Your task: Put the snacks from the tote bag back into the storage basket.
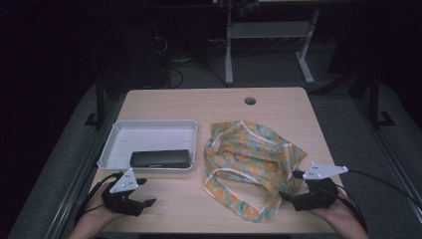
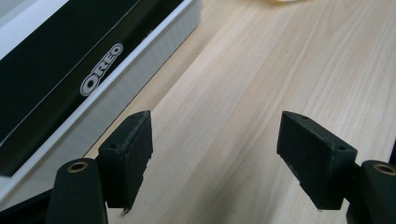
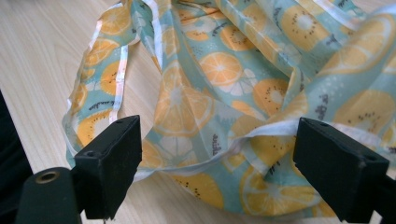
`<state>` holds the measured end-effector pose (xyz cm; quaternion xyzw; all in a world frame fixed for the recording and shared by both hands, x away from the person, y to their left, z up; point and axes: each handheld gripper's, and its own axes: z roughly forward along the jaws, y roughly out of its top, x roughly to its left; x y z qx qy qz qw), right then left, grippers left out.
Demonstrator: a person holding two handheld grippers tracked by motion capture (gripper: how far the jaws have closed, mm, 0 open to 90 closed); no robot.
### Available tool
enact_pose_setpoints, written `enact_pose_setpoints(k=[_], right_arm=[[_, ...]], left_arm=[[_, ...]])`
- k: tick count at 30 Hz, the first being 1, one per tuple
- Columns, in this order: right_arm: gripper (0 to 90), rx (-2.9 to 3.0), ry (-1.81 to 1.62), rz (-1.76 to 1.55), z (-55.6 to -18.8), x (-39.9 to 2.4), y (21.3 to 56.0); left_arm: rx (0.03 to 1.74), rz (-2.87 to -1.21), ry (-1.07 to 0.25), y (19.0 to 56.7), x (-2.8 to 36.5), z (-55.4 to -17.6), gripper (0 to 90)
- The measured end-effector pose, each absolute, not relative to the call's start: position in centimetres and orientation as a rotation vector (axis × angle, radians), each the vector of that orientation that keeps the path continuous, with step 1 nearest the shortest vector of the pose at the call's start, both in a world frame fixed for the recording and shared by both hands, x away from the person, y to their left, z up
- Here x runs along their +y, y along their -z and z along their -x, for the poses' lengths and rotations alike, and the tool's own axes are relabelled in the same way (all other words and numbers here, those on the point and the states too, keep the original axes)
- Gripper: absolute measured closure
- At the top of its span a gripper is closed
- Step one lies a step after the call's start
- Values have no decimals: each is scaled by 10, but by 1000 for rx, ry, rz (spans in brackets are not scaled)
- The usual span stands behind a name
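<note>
Currently both sets of jaws stand released: the right gripper (image 3: pixel 219 172) hangs over the crumpled fruit-print bag (image 1: pixel 249 159) at the table's (image 1: pixel 209 102) right, the left gripper (image 2: pixel 215 158) over bare wood beside the white tray (image 1: pixel 115 132) holding an Oreo box (image 1: pixel 160 158); closing on one slippery layer risks dragging the bag askew

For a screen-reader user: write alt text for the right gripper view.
The right tongs stand open over a crumpled fruit-print bag, aqua with orange and kiwi slices and white trim. The bag lies on a light wooden table, its edge between the two black jaws.
</note>
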<state>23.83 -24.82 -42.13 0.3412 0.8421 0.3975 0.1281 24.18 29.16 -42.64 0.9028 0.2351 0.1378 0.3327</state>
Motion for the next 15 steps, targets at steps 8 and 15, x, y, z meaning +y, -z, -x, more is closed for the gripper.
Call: enact_pose_setpoints(k=[8,15], right_arm=[[150,2455,-1161,-991,-240,-248,423],[150,2448,-1165,-981,-238,-249,423]], left_arm=[[590,-2357,-339,430,287,-244,264],[589,-2363,-329,431,285,-245,264]])
